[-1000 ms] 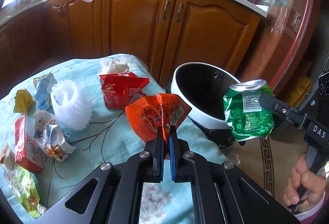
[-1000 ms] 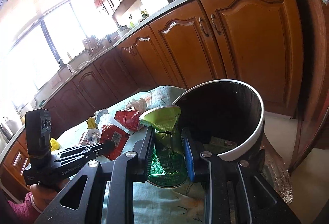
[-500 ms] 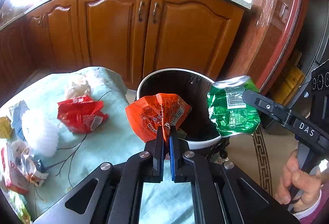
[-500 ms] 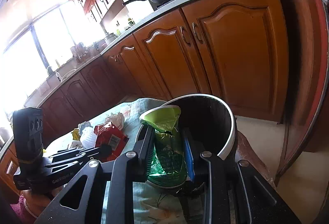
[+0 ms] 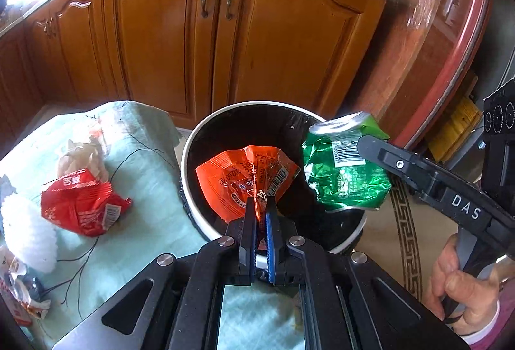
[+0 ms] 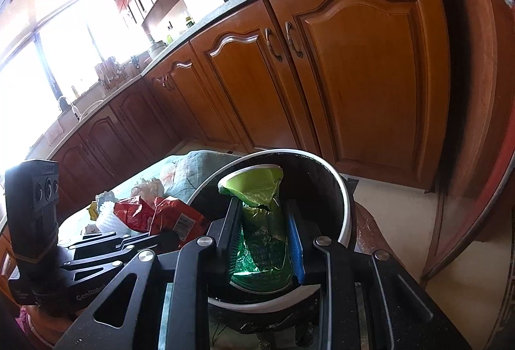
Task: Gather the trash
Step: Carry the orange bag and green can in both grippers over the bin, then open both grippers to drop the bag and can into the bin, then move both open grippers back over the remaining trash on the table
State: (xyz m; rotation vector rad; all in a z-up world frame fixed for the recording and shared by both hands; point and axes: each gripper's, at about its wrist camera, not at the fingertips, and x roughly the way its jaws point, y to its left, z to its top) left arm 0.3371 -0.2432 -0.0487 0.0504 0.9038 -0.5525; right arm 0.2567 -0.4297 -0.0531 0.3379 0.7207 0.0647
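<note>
My left gripper (image 5: 261, 205) is shut on an orange snack wrapper (image 5: 244, 178) and holds it over the mouth of the white bin with a black liner (image 5: 190, 153). My right gripper (image 6: 262, 211) is shut on a crushed green can (image 6: 260, 231) and holds it over the same bin (image 6: 342, 205). In the left wrist view the can (image 5: 344, 176) hangs at the bin's right rim, with the right gripper's fingers (image 5: 418, 176) beside it. A red wrapper (image 5: 80, 205) lies on the pale green tablecloth (image 5: 145, 221).
A white foam net (image 5: 25, 234), crumpled paper (image 5: 80, 153) and more wrappers (image 5: 19, 285) lie at the table's left. Brown kitchen cabinets (image 5: 209, 44) stand behind the bin. A red-rimmed glass door (image 5: 450, 28) is on the right. The left gripper's body (image 6: 42, 221) shows at left.
Both grippers have swung right from the table with their loads, and now hold them over the bin's opening. The bin has come to the centre of both views.
</note>
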